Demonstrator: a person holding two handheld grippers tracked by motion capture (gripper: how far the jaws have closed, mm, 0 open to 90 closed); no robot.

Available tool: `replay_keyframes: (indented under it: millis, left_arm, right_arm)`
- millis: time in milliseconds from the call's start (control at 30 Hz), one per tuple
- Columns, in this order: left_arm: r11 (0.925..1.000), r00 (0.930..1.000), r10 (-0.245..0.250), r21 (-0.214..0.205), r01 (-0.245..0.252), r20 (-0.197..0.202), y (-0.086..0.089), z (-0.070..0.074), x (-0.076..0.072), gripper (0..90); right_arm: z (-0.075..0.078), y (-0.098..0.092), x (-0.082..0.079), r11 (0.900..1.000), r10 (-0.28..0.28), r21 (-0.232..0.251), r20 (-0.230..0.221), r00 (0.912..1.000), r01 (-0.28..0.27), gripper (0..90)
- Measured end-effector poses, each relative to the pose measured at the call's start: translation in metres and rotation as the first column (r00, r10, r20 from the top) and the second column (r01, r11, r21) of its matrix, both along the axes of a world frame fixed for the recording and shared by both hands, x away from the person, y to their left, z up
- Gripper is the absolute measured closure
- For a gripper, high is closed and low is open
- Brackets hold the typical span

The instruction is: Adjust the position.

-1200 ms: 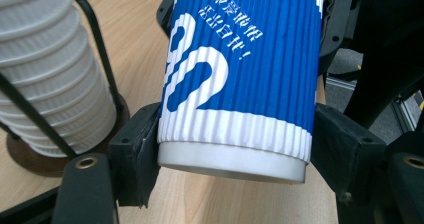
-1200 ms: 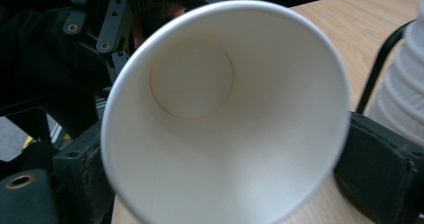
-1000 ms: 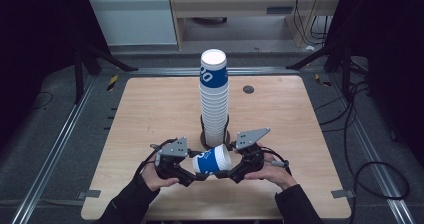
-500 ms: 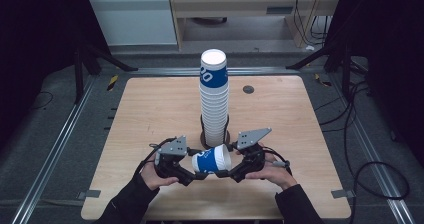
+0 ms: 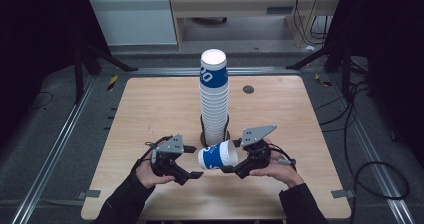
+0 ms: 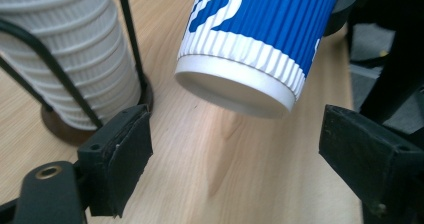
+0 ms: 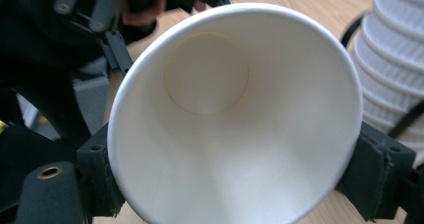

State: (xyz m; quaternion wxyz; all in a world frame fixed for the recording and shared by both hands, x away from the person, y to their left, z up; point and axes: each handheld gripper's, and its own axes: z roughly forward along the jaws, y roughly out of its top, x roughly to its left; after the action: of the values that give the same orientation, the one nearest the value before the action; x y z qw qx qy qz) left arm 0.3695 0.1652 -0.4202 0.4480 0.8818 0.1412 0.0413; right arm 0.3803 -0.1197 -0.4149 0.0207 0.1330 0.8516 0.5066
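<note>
One cup in play: a blue ribbed cup lies on its side in mid-air, lower centre of the high view, just in front of the stack.
Cup axis: roughly level, base toward frame left, open mouth toward frame right.
Right gripper: jaws pinch the cup near its rim, one pad on each side of the mouth; this hand carries it.
Left gripper: jaws have just been opening and stand wide; the cup's base hangs ahead of them, clear of both pads.
Nearer hand: the right, already gripping; the left sits just beside the base at frame left.
Stack: tall, upright in its wire holder, centre of the table, just behind the cup.
Next move, likely: turn the cup onto the stack, which lies up-frame.
</note>
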Motion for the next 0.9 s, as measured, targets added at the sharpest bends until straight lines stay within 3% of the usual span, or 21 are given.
replay_keyframes:
  millis: [100, 267, 533, 700, 900]
  left_arm:
    - [0.9991, 1.0000, 0.003, 0.042, -0.004, 0.008, -0.005, -0.004, 0.001, 12.7]
    - [0.9949, 0.9997, -0.014, 0.100, 0.012, 0.020, -0.016, -0.012, 0.001, 13.0]
    - [0.9865, 0.9982, -0.046, 0.159, 0.040, 0.037, -0.030, -0.020, -0.002, 15.4]
    - [0.9824, 0.9973, -0.058, 0.180, 0.049, 0.046, -0.033, -0.022, -0.004, 23.3]
    - [0.9813, 0.9970, -0.063, 0.185, 0.053, 0.046, -0.034, -0.023, -0.004, 25.0]
  right_arm:
    - [-0.002, 0.006, 0.002, 0.9971, -0.022, -0.072, -0.002, 0.9998, 0.022, 15.5]
    - [-0.008, 0.016, 0.003, 0.9919, -0.007, -0.127, -0.012, 0.9999, 0.006, 15.3]
    - [-0.016, 0.030, 0.002, 0.9855, 0.026, -0.167, -0.037, 0.9990, -0.032, 15.1]
    - [-0.020, 0.035, 0.002, 0.9838, 0.043, -0.171, -0.053, 0.9976, -0.052, 15.1]
    - [-0.021, 0.035, 0.002, 0.9831, 0.049, -0.174, -0.056, 0.9973, -0.058, 15.1]
